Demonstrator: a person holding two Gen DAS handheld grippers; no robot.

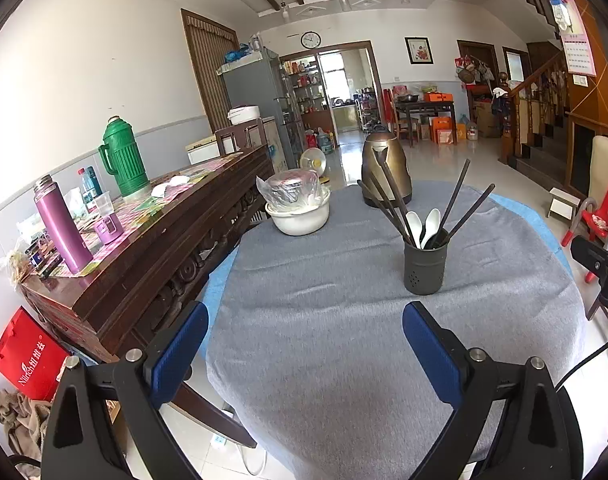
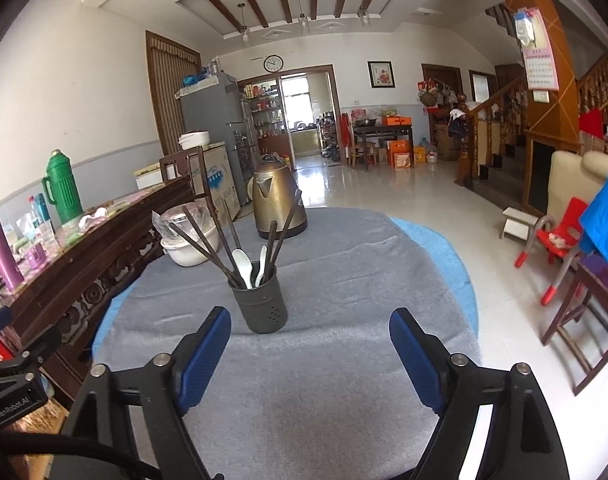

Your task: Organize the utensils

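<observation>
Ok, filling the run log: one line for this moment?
left gripper: open, empty | right gripper: open, empty | utensil holder: upright on grey cloth | chopsticks, spoons: inside

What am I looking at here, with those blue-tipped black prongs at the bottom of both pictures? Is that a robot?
No robot: a person holds a hand-held gripper in each hand, and each gripper carries a wide-angle camera looking forward along its two fingers. One picture comes from the left gripper, the other from the right gripper. The blue pads are their fingertips; both stand open and hold nothing.

Ahead is a table under a grey cloth. On it stands a dark utensil holder with dark chopsticks and two white spoons sticking out. Farther back are a bronze kettle and a white bowl with a plastic-wrapped dish resting on top. No utensils lie loose on the cloth, as far as these views show.
</observation>
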